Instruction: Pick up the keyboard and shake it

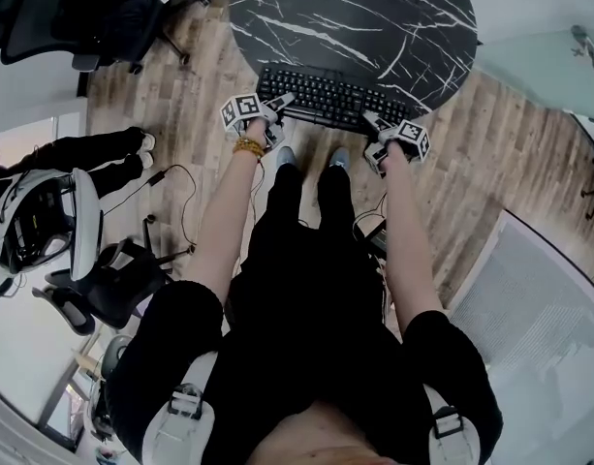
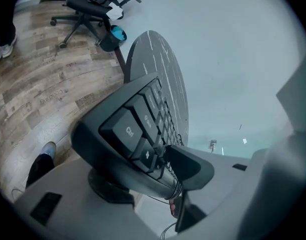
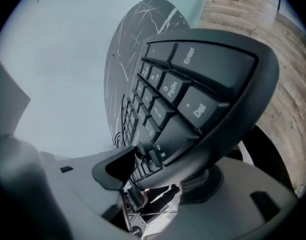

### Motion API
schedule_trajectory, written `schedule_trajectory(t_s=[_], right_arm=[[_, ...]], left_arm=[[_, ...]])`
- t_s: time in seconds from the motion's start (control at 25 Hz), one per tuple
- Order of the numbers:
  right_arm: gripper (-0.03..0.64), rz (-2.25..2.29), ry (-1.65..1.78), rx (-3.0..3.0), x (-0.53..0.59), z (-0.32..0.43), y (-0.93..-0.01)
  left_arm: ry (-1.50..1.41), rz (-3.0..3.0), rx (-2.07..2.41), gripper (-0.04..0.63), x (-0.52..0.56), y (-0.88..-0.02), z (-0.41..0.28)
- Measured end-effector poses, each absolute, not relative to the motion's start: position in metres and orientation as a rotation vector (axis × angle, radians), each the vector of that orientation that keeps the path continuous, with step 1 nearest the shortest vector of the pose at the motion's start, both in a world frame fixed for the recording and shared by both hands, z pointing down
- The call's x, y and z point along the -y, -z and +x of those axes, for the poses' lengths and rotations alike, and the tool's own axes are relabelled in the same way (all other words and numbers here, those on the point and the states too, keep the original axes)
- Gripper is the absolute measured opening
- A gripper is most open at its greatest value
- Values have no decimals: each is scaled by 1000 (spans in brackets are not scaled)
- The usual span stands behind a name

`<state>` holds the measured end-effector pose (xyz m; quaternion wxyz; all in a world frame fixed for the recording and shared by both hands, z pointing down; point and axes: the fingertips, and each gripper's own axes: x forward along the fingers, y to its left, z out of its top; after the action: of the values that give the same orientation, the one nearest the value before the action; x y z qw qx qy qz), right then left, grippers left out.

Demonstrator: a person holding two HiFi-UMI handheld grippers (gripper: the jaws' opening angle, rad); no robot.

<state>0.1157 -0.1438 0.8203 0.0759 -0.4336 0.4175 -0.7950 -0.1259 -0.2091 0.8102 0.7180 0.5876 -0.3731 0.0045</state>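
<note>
A black keyboard (image 1: 330, 100) lies on the near edge of a round black marble table (image 1: 374, 17). My left gripper (image 1: 275, 107) is at its left end and my right gripper (image 1: 376, 124) at its right end. In the left gripper view the Ctrl corner of the keyboard (image 2: 138, 134) sits between the jaws of the left gripper (image 2: 148, 176): one finger lies over the keys, the other under the case, standing wide. In the right gripper view the numpad corner of the keyboard (image 3: 192, 94) sits the same way inside the right gripper (image 3: 162, 176). Neither gripper visibly clamps the keyboard.
An office chair (image 1: 83, 17) stands at the back left on the wood floor. At the left sits a person (image 1: 93, 153) beside another chair (image 1: 103, 289), with cables (image 1: 171, 201) on the floor. A pale panel (image 1: 539, 308) lies at the right. My own legs are below the table's edge.
</note>
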Motion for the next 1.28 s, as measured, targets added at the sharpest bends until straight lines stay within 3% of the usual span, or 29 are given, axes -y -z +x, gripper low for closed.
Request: schedule_trajectory(t_s=[0.52, 0.76, 0.84, 0.88, 0.96, 1.12, 1.28], right_arm=[[255, -1298, 2440, -1415, 115, 88, -818], [254, -1341, 2377, -1565, 98, 48, -775], [219, -1437, 2197, -1751, 106, 44, -750], [146, -1502, 2049, -1881, 115, 44, -736], [101, -1627, 1691, -2168, 133, 43, -708], [84, -1765, 969, -2610, 158, 29, -647], [81, -1902, 552, -2652, 175, 27, -595]], left_arm=[[-85, 1456, 724, 239, 176, -806, -105], [-79, 1441, 779, 238, 137, -786, -95], [-125, 1515, 894, 191, 126, -771, -95], [-168, 1606, 986, 134, 126, -760, -97], [-281, 1861, 1206, 32, 137, -728, -99], [-420, 2349, 1379, 21, 161, -660, -75], [-377, 2493, 1459, 21, 181, -614, -64]])
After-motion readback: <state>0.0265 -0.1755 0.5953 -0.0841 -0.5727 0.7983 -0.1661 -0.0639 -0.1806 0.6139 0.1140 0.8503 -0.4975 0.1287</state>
